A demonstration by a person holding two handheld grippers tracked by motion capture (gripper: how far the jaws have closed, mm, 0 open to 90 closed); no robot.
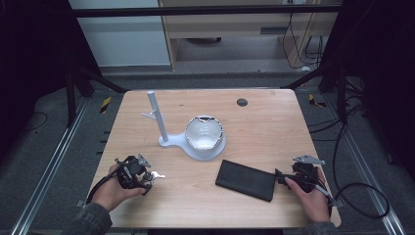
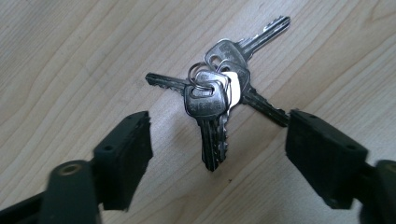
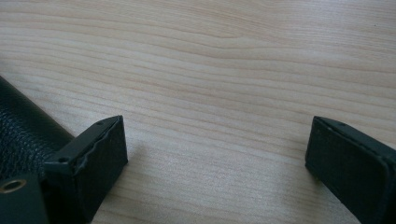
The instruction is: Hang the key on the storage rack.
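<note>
Your left gripper (image 2: 217, 154) hangs over the bunch of keys (image 2: 219, 95), jaws apart and touching nothing. The bunch lies flat on the table (image 2: 70, 56), dead ahead between the jaws and mostly just beyond their tips. The nearest key's blade points straight back into the gap, its long axis running along the jaws, so you need to go forward and down. One ring, about four keys fanned out. Your right gripper (image 3: 217, 154), well apart from the bunch, gapes over bare wood, one black case (image 3: 21, 128) beside one jaw.
</note>
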